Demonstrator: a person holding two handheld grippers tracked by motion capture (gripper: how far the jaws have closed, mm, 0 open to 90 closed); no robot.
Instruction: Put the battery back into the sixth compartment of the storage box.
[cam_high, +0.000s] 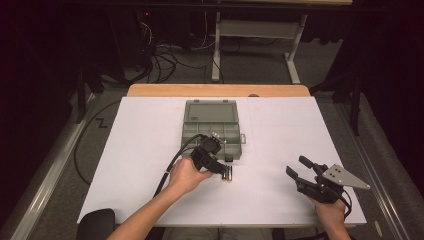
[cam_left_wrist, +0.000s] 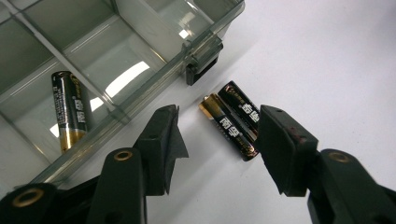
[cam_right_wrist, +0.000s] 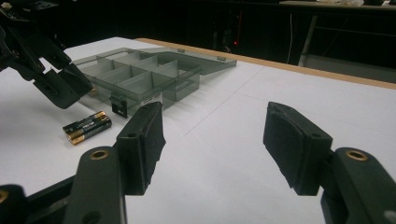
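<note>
We see the left gripper with its jaws spread apart over two black-and-gold cylindrical batteries lying side by side on the white counter. The pair sits between and just ahead of the jaw pads, touched by neither. They lie just beside the front wall and dark latch of the open smoky-grey translucent plastic compartment box. A third black-and-gold battery rests inside a front compartment. The right gripper hovers well apart to the right, jaws wide open with nothing between them. In the high view the left gripper covers most of the battery pair. Battery label text is too blurred to read.
</note>
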